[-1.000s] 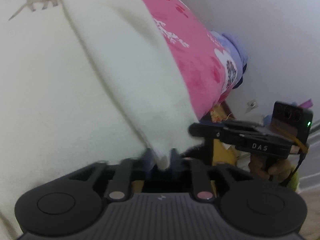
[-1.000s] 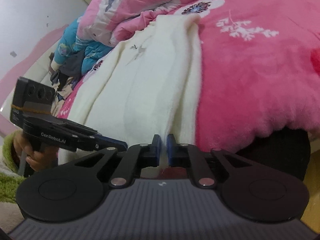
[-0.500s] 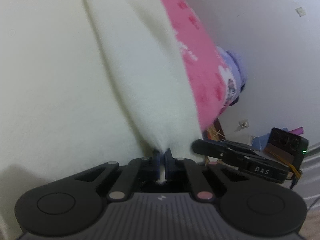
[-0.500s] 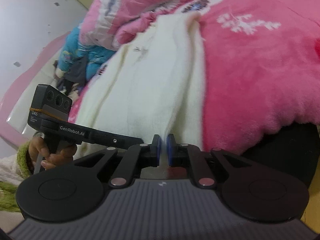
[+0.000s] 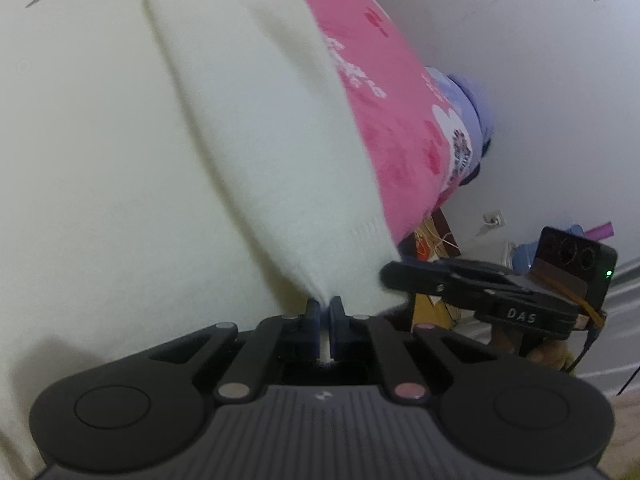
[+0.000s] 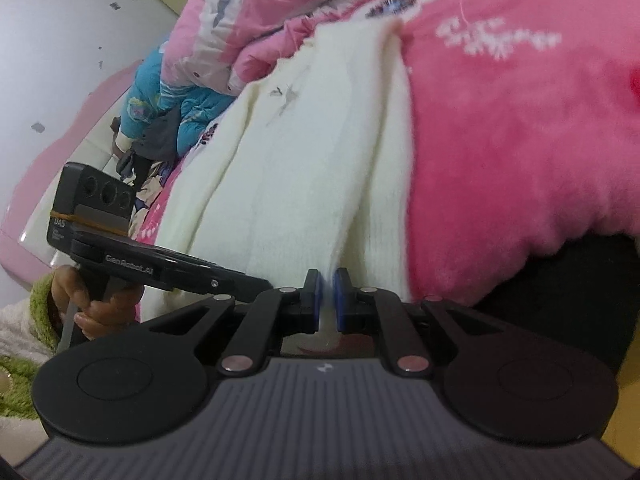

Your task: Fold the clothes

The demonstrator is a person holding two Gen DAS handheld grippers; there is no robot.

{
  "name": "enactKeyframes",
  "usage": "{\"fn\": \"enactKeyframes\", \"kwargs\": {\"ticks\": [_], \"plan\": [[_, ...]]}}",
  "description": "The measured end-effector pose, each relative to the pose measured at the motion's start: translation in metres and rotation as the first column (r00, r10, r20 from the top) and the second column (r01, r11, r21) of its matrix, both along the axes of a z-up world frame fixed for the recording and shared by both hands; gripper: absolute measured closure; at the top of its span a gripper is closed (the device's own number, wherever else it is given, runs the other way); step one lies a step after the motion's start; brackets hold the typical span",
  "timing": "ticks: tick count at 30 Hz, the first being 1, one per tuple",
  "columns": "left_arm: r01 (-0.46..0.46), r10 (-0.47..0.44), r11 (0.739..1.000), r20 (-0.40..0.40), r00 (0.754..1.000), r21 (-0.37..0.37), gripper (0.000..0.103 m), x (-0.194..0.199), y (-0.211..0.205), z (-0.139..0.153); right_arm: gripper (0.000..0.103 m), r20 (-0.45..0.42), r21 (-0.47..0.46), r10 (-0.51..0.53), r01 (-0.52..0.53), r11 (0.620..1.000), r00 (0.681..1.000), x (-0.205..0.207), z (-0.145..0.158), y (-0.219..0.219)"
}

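A cream knitted sweater (image 5: 160,152) with a small grey animal print near its collar lies stretched over a pink fleece bedspread (image 5: 384,92). My left gripper (image 5: 325,308) is shut on the sweater's bottom hem, with cream fabric pinched between its blue pads. The right gripper (image 5: 492,292) shows beside it at the right, level with the same hem. In the right wrist view the sweater (image 6: 312,152) runs away toward the pillows, and my right gripper (image 6: 329,288) is shut on the hem there. The left gripper (image 6: 152,264) sits close at the left, held by a hand.
Pink quilts (image 6: 272,12) and blue garments (image 6: 172,96) are piled at the head of the bed. A white wall (image 5: 540,80) stands to the right, with clutter and a wall socket (image 5: 494,218) low beside the bed. A green fluffy sleeve (image 6: 44,300) covers the person's wrist.
The left gripper has closed fully on the hem, which hung loosely between its fingers a second ago. Both grippers have drawn the hem up and closer together, tensioning the sweater.
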State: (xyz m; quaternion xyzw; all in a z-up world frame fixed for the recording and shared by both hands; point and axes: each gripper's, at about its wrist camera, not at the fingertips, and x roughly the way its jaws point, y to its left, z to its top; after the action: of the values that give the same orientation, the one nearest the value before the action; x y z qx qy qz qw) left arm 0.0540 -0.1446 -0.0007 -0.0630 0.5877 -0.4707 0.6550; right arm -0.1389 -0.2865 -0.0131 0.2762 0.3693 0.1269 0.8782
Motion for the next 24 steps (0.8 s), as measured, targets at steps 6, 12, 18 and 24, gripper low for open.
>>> {"fn": "enactKeyframes", "kwargs": {"ticks": [6,12,18,24], "plan": [[0.017,-0.018,1.0,-0.012,1.0,-0.007,0.099,0.002,-0.006,-0.003,0.097,-0.001,-0.055,0.006,-0.006,0.998,1.0,-0.001,0.006,-0.001],[0.049,-0.049,0.999,0.011,0.999,-0.003,0.099,0.004,0.0,-0.002,0.097,-0.055,-0.17,-0.003,-0.007,0.985,0.998,0.002,0.0,0.002],[0.118,-0.116,0.99,-0.034,0.993,0.074,0.085,0.002,0.006,-0.018,0.094,-0.146,-0.321,-0.008,-0.039,0.946,0.989,0.006,-0.013,0.009],[0.114,-0.114,0.993,0.097,0.989,0.001,0.075,0.02,0.029,0.029,0.093,0.02,-0.337,-0.056,0.06,0.94,0.998,-0.004,0.032,-0.021]]}}
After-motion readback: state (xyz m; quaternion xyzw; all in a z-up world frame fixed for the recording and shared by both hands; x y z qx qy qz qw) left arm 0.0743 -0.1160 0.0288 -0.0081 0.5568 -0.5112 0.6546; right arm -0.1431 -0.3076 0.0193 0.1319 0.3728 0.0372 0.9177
